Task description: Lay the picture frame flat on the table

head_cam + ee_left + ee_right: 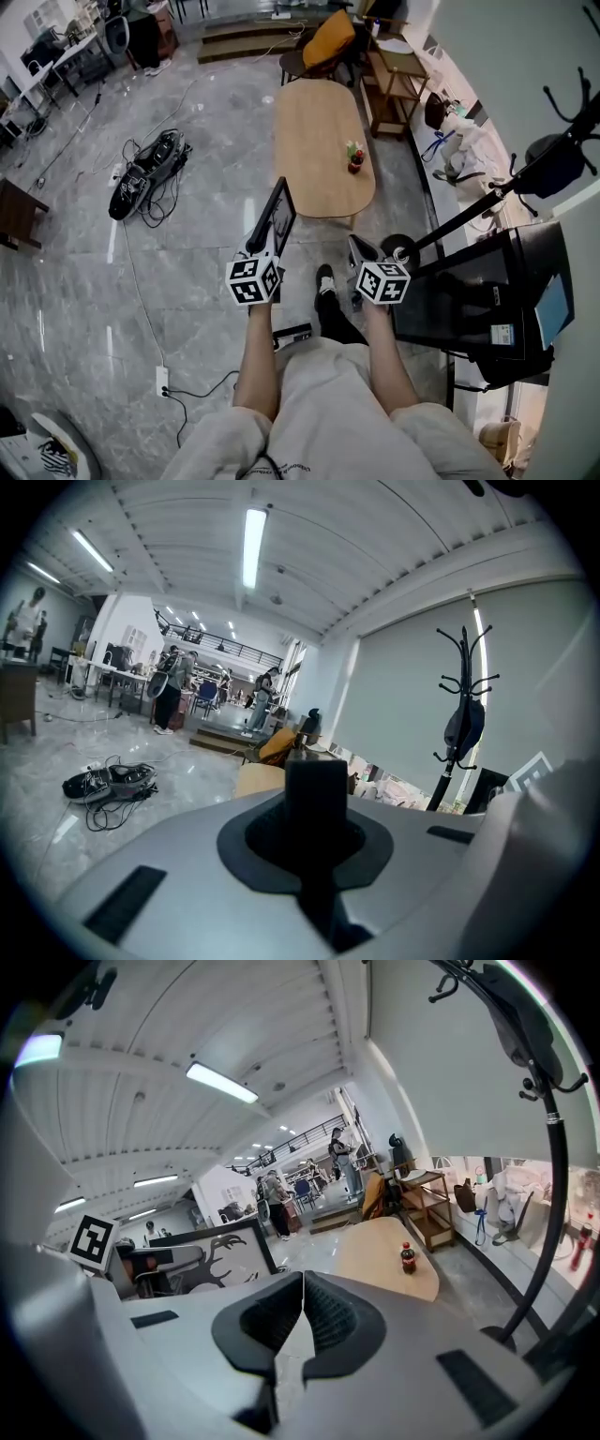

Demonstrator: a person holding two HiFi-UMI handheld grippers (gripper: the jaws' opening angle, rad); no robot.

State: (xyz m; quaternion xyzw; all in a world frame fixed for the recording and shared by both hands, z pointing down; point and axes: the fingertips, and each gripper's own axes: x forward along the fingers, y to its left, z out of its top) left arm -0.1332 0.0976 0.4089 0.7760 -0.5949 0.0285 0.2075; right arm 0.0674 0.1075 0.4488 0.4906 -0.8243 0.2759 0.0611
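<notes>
Evidently the left gripper (262,244) clamps the picture frame (279,212) upright, just short of the table (314,122), to carry it there, while the right gripper (300,1309) is closed empty.

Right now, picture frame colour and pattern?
Black border, dark stag silhouette on pale ground: the picture frame shows best in right gripper view.

Head cam: high up, steeply down onto counter (319,141). Cams on left claw (255,249) & right claw (355,244): low, near-level, fwd; all share counter.
</notes>
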